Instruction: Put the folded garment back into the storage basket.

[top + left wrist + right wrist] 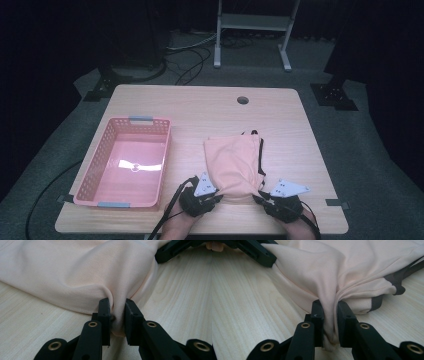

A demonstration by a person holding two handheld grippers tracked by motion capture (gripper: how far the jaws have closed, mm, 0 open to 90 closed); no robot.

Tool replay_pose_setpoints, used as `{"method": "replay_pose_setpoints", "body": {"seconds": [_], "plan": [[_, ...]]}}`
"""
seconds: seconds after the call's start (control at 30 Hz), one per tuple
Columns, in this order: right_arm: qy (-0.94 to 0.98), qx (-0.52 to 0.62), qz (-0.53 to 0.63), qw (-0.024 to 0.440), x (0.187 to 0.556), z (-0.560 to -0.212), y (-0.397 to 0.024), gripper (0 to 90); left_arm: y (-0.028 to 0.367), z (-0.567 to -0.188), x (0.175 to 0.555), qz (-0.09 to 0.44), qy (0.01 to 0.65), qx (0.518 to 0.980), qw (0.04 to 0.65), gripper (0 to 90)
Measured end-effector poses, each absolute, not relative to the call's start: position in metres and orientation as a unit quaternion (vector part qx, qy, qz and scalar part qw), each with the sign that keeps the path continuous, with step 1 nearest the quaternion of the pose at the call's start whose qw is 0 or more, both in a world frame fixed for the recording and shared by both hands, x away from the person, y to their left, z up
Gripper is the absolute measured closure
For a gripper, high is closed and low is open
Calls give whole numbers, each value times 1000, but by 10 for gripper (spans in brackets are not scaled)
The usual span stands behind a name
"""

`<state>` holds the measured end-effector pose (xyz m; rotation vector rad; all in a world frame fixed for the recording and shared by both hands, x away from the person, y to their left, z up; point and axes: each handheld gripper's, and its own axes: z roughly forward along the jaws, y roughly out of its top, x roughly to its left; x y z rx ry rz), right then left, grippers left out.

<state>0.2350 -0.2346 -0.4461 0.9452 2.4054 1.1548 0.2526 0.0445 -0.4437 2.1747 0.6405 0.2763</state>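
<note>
We see the table (200,107) in the middle of the frame. On its left part stands the basket (92,172); to the right of it lies the garment (232,162), with the left gripper (212,196) and right gripper (261,197) at its lower edge.

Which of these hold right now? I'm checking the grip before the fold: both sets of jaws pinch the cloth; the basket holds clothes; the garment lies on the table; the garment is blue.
1. Both the left gripper and the right gripper pinch the garment. True.
2. The pink basket holds clothes. False: nothing lies in it.
3. The garment lies on the table, right of the basket. True.
4. The garment is blue. False: it is peach with dark trim.
</note>
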Motion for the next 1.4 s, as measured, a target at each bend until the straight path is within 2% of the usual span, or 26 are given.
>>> {"method": "replay_pose_setpoints", "body": {"seconds": [0.4,0.67,1.03,1.4], "plan": [[813,344,446,149,247,-436,-240,782,50,-432,267,111,281,831,468,783],[788,340,485,167,261,-423,-244,782,54,-419,278,122,294,799,511,784],[738,337,550,197,279,-397,-246,785,56,-394,294,168,286,752,570,795],[726,330,562,218,289,-379,-239,787,59,-371,311,186,297,740,574,801]]}}
